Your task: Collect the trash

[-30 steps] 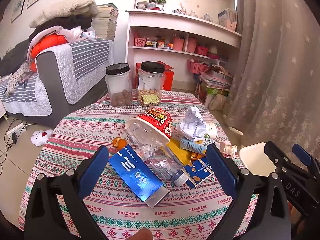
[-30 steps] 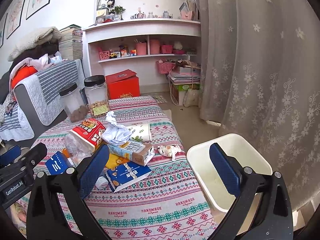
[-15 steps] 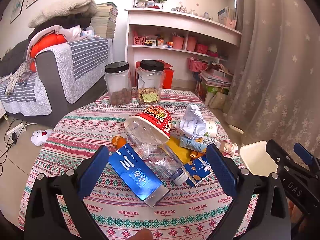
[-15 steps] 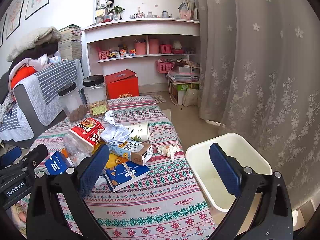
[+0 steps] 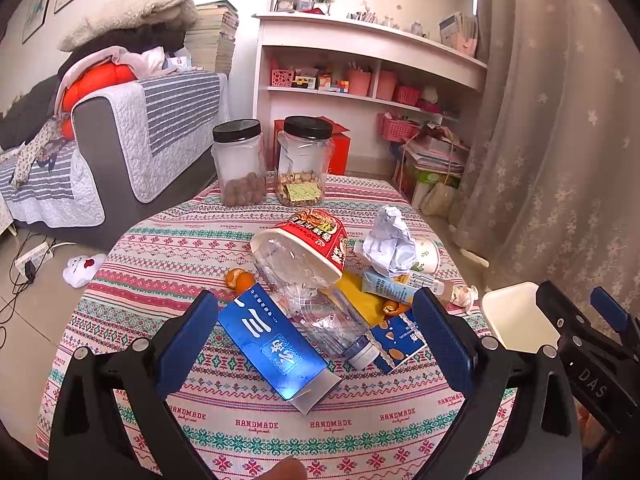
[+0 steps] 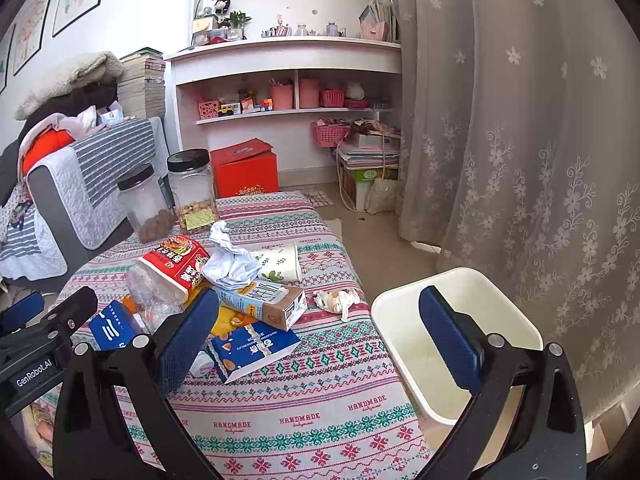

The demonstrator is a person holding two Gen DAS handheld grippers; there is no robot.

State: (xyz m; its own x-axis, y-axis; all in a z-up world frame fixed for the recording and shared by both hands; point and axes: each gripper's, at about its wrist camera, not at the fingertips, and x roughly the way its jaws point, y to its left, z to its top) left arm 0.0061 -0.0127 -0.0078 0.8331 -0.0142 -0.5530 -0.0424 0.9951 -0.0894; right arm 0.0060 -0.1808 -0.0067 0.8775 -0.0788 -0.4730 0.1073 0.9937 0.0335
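Observation:
A pile of trash lies on the patterned tablecloth (image 5: pixel 248 420): a blue carton (image 5: pixel 276 350), a clear plastic bottle (image 5: pixel 320 308), a red noodle cup (image 5: pixel 316 240), crumpled white paper (image 5: pixel 390 244), a milk carton (image 6: pixel 264 300), a blue snack box (image 6: pixel 252 350), a paper cup (image 6: pixel 280 266) and a crumpled wrapper (image 6: pixel 336 298). A cream bin (image 6: pixel 452 336) stands off the table's right edge. My left gripper (image 5: pixel 316 338) is open above the blue carton and bottle. My right gripper (image 6: pixel 320 340) is open between the pile and the bin.
Two black-lidded jars (image 5: pixel 240 160) (image 5: pixel 306 160) stand at the table's far side. A sofa (image 5: pixel 132 132) is at the left, a white shelf unit (image 6: pixel 288 92) behind, a curtain (image 6: pixel 520 140) at the right. A red box (image 6: pixel 244 168) sits on the floor.
Both grippers have drifted slightly; the views shift a little. Both stay open and empty. The trash has not moved.

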